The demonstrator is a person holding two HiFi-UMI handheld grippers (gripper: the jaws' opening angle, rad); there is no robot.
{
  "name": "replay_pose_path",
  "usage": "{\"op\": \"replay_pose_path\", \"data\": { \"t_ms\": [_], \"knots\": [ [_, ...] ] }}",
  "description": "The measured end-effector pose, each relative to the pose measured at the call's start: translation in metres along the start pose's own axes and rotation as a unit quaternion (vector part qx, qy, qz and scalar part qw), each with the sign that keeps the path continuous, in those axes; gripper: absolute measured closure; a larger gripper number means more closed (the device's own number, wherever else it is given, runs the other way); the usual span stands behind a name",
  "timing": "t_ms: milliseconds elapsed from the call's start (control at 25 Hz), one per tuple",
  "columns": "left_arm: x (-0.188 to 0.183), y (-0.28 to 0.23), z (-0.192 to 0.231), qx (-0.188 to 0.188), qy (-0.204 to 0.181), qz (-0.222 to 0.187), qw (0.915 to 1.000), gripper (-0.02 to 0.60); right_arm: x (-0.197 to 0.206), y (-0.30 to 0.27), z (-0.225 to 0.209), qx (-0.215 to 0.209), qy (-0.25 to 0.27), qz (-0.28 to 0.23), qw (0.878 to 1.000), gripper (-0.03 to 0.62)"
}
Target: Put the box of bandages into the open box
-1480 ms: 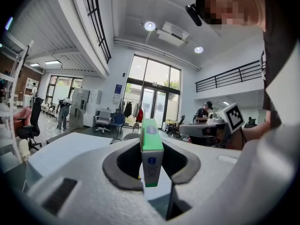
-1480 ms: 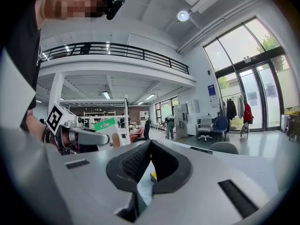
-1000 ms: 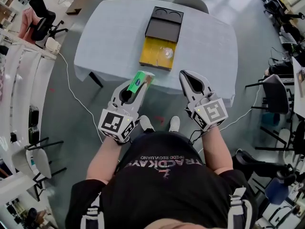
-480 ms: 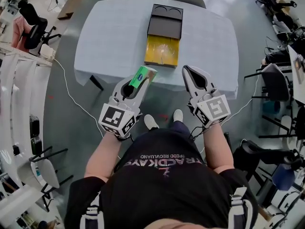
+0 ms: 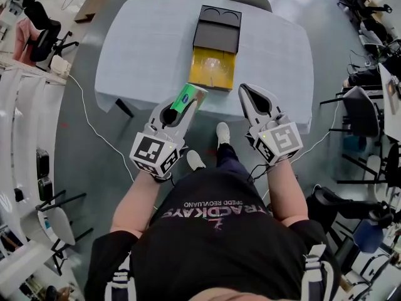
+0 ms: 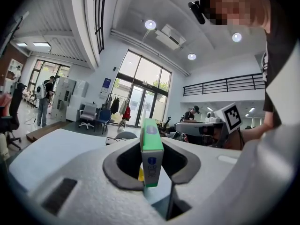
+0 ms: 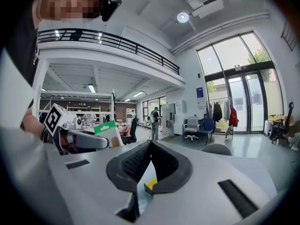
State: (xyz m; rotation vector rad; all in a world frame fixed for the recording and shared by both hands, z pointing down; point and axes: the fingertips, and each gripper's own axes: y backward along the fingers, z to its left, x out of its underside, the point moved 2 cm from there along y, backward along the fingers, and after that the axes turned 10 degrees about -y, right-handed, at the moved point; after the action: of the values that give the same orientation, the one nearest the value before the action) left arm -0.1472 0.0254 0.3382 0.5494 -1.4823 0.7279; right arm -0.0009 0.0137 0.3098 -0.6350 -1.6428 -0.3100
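The green-and-white box of bandages (image 5: 188, 97) hangs in the air just before the table's near edge, standing upright between the jaws in the left gripper view (image 6: 152, 150). My left gripper (image 5: 182, 105) is shut on it. The open box (image 5: 212, 68), with a yellow inside and a black lid part (image 5: 217, 29) behind it, lies on the middle of the table (image 5: 150, 42), a little ahead of the bandages. To the right, at the same height, my right gripper (image 5: 246, 94) is shut with nothing in it; its dark pads meet at the tips (image 7: 150, 143).
A grey chair (image 5: 249, 1) stands behind the table. Office chairs (image 5: 363, 115) line the right side, and white cables (image 5: 94, 115) run over the floor at the left. The person's feet (image 5: 222, 133) are below the table's near edge. Several people stand far off in the hall.
Both grippers have moved a little forward to the table's near edge, the bandage box with the left one. The person has stepped forward with one foot.
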Motion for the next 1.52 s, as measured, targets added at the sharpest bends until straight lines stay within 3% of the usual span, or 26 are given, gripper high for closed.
{"op": "replay_pose_path", "data": {
  "t_ms": [480, 760, 1520],
  "knots": [
    [0.008, -0.068, 0.01, -0.028, 0.021, 0.026, 0.999, 0.48, -0.002, -0.032, -0.063, -0.035, -0.018, 0.015, 0.999, 0.583],
    [0.032, -0.106, 0.024, -0.036, 0.049, 0.049, 0.9969, 0.48, 0.012, -0.058, -0.095, -0.044, -0.03, 0.032, 0.998, 0.583],
    [0.119, -0.192, 0.061, -0.061, 0.143, 0.133, 0.9789, 0.48, 0.057, -0.106, -0.174, -0.059, -0.065, 0.094, 0.992, 0.583]
  ]
}}
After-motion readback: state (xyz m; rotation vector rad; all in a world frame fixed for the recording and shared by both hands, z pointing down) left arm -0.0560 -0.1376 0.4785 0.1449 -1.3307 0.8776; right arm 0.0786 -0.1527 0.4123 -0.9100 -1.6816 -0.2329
